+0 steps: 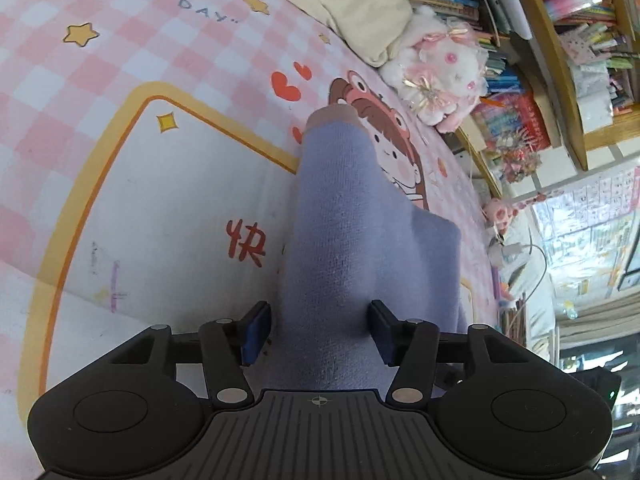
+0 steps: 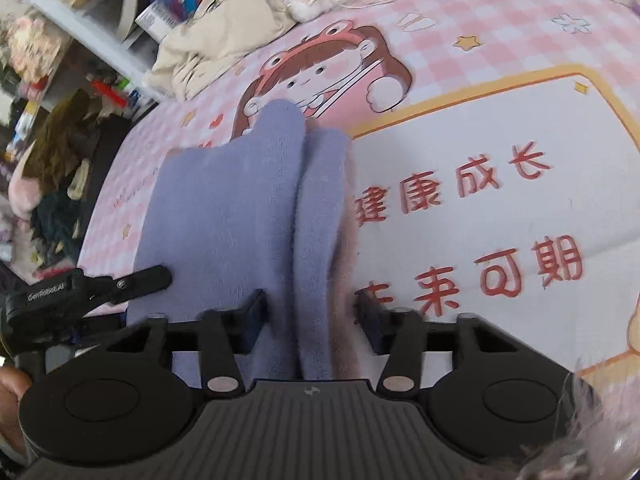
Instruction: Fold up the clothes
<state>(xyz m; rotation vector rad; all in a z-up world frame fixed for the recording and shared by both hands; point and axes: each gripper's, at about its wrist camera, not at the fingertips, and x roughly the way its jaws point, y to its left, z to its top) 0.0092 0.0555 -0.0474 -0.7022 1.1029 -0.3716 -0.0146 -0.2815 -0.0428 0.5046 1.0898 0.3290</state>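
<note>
A lavender knit garment lies in a long raised fold on the pink checked cartoon bedspread, with a brownish-pink cuff at its far end. My left gripper is open and straddles the near end of the fold; a small gap shows beside its left pad. In the right wrist view the same garment is bunched in two ridges with a pink inner side. My right gripper stands open around those ridges. The left gripper shows at the left, resting on the cloth's edge.
A beige garment is heaped at the far edge of the bed, beside a white and pink plush toy. Crowded bookshelves stand past the bed edge. A cable hangs at the right. A hand appears at lower left.
</note>
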